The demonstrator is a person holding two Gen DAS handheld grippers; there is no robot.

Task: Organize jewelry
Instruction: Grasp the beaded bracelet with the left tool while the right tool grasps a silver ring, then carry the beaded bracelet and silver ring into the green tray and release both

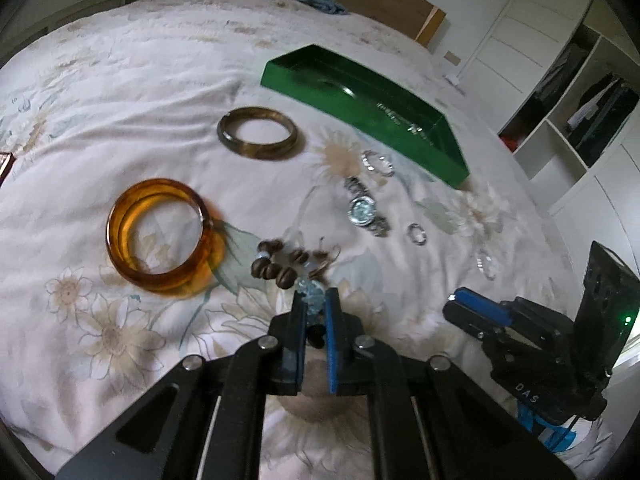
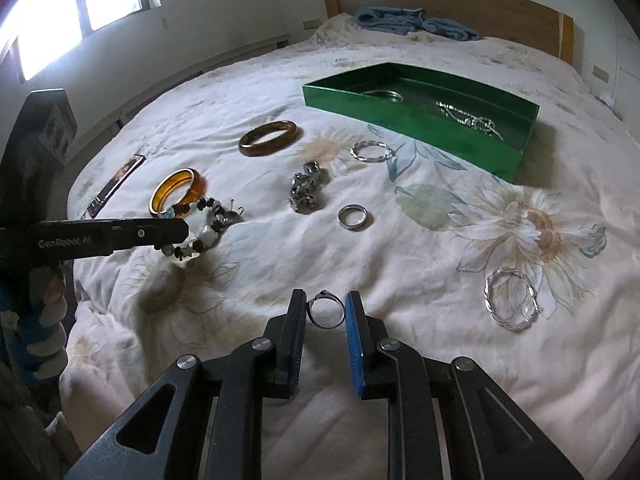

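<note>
My left gripper (image 1: 315, 300) is shut on a beaded bracelet (image 1: 280, 266) of brown and pale blue beads. In the right wrist view that left gripper (image 2: 176, 232) holds the bracelet (image 2: 198, 228) a little above the floral bedspread. My right gripper (image 2: 326, 300) is shut on a silver ring (image 2: 326, 310), which stands upright between its pads; it also shows at the right of the left wrist view (image 1: 476, 308). A green tray (image 2: 400, 120) (image 1: 304, 80) lies farther up the bed with a silver chain (image 2: 468, 118) and a bangle (image 2: 384, 96) inside.
Spread on the bedspread are an amber bangle (image 1: 160, 236), a dark brown bangle (image 1: 258, 132), a silver watch (image 2: 306, 190), a twisted silver ring (image 2: 372, 151), a plain ring (image 2: 352, 216) and a twisted silver bangle (image 2: 510, 300). A blue towel (image 2: 416, 22) lies by the headboard.
</note>
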